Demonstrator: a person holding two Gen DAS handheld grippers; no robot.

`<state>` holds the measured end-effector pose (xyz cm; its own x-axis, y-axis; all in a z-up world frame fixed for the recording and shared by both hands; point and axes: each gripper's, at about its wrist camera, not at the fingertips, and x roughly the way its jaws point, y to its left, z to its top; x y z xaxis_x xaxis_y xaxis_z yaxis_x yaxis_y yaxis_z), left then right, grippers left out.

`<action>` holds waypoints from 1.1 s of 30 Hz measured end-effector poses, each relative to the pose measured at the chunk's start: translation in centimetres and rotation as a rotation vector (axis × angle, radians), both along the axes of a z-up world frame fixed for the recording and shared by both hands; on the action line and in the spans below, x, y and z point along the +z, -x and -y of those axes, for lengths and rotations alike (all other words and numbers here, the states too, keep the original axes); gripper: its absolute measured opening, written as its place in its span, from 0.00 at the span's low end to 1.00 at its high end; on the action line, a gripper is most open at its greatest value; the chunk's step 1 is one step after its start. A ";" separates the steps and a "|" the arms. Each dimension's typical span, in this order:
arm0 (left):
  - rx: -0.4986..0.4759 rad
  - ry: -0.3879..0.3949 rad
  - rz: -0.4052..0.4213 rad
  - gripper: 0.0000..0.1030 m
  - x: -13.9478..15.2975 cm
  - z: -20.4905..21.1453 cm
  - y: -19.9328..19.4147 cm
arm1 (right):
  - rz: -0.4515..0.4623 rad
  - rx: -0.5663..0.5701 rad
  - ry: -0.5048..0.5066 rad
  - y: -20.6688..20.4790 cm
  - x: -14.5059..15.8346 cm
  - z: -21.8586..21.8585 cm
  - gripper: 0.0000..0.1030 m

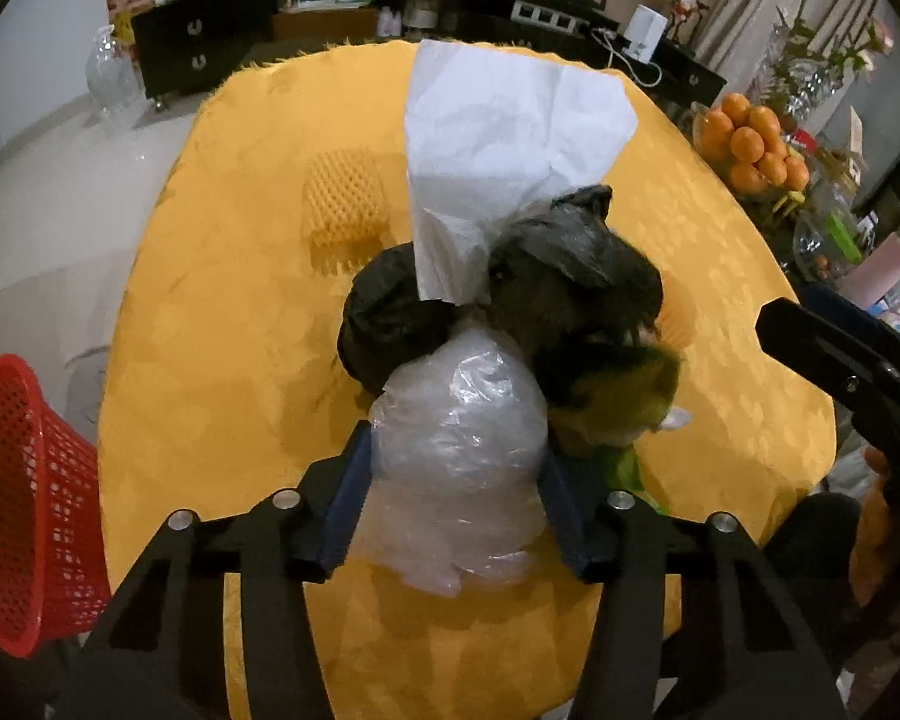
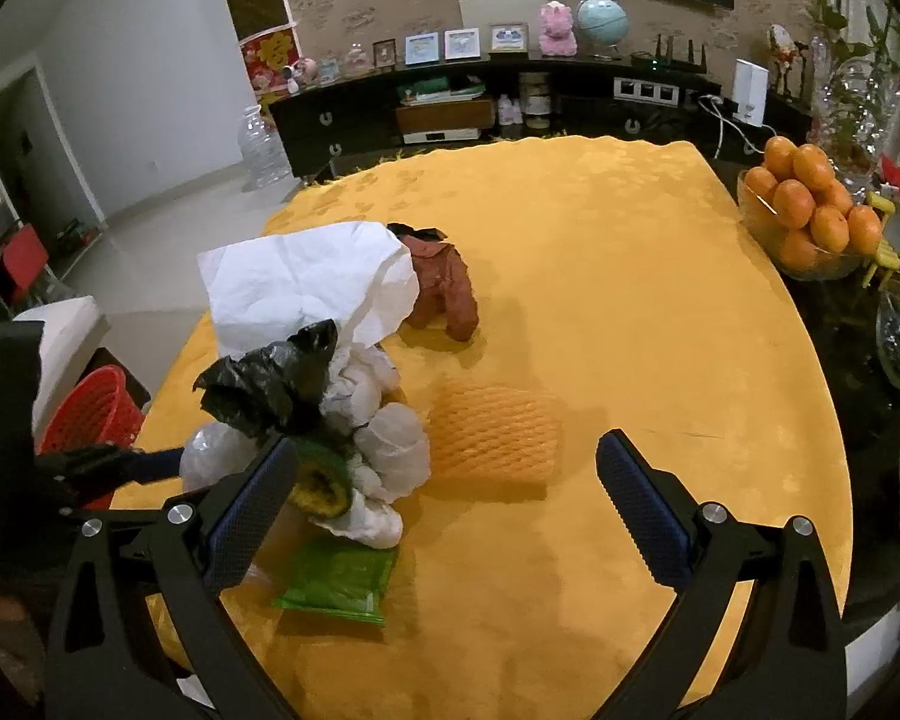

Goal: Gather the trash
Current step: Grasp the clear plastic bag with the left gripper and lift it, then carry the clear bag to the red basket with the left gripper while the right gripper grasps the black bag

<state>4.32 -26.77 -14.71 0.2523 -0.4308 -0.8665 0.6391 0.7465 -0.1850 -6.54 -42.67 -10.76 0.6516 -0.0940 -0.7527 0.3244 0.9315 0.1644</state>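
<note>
Yellow patterned cloth [image 2: 600,312] covers the table where a heap of rubbish sits. From the left wrist view, the left gripper [image 1: 459,474] pinches a crumpled clear plastic bag [image 1: 459,420], its blue pads pressing the bag on both sides. At twelve o'clock from that bag lie a black plastic bag [image 1: 570,276] and a creased sheet of white paper [image 1: 504,138], with a yellow foam fruit net [image 1: 345,204] at ten o'clock. A red mesh plastic basket [image 1: 24,498] stands off the table's edge at nine o'clock. In the right wrist view, the right gripper [image 2: 450,498] is spread wide above the cloth with nothing between its fingers; its left finger is just beside the pile. A flat green packet [image 2: 336,579] lies at six o'clock from the pile, a brown crumpled wrapper [image 2: 444,288] at one o'clock. A glass bowl of oranges [image 2: 810,210] sits at the table's far right.
</note>
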 end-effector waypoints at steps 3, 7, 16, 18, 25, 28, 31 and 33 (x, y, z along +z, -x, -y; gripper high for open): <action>0.001 0.019 0.012 0.44 0.5 -0.4 0.3 | 0.000 0.016 0.005 -0.3 0.2 -0.5 0.94; 0.004 0.028 0.039 0.44 1.5 -1.2 0.6 | 0.005 0.044 0.010 -0.8 0.6 -1.5 0.94; 0.032 0.020 0.131 0.44 3.7 -5.0 2.1 | -0.017 0.134 -0.022 -2.5 0.3 -4.4 0.92; 0.053 0.015 0.147 0.44 4.1 -6.2 2.1 | -0.027 0.163 -0.016 -2.8 0.1 -5.3 0.88; 0.150 0.011 0.172 0.44 5.2 -10.2 0.8 | -0.061 0.243 0.004 -4.9 -0.9 -7.8 0.75; 0.187 0.014 0.181 0.44 5.5 -11.6 0.4 | -0.079 0.246 0.020 -6.2 -1.5 -8.3 0.71; 0.218 0.021 0.186 0.44 5.8 -12.8 0.1 | -0.118 0.249 0.023 -7.3 -2.4 -8.3 0.63; 0.231 0.019 0.191 0.44 6.0 -13.3 0.0 | -0.143 0.252 0.042 -7.6 -3.0 -8.6 0.56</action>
<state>4.31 -13.46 -8.74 0.5035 -0.3588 -0.7860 0.4772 0.8738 -0.0932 1.09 -34.07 -13.75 0.5457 0.0241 -0.8376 0.0989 0.9907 0.0930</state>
